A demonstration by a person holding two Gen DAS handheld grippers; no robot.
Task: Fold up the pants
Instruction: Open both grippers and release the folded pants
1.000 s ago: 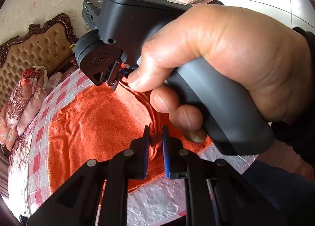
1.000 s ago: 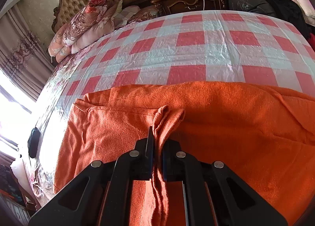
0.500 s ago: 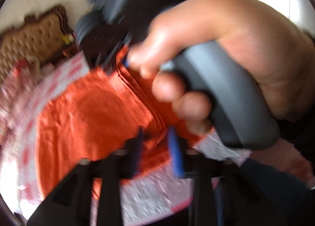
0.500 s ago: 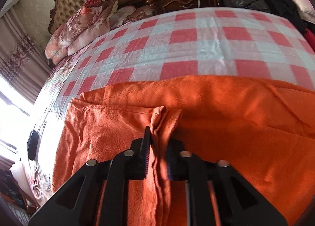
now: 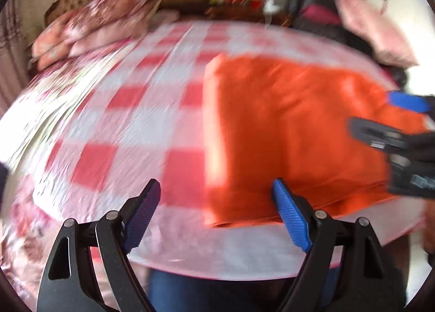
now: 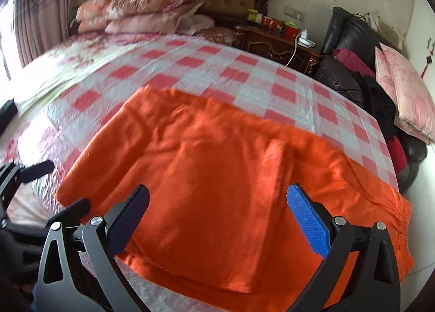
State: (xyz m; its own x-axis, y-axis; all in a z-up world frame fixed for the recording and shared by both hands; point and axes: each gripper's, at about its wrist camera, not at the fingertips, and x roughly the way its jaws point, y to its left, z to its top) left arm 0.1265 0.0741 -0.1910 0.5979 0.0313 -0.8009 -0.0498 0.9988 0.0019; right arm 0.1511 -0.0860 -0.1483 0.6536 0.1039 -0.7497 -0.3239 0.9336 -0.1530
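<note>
We record the orange pants [image 6: 217, 176], folded in layers, lying flat by the near edge of the bed [image 6: 206, 67], toward its right corner, with the gathered waistband at the right. Our right gripper [image 6: 217, 208] hangs over them with jaws spread wide, holding nothing. Our left gripper [image 5: 217, 211], likewise spread and empty, appears, in a blurred view, to straddle their left edge.

Both grippers, left gripper [image 5: 214, 211] and right gripper [image 6: 217, 214], released the pants [image 6: 217, 176].
</note>
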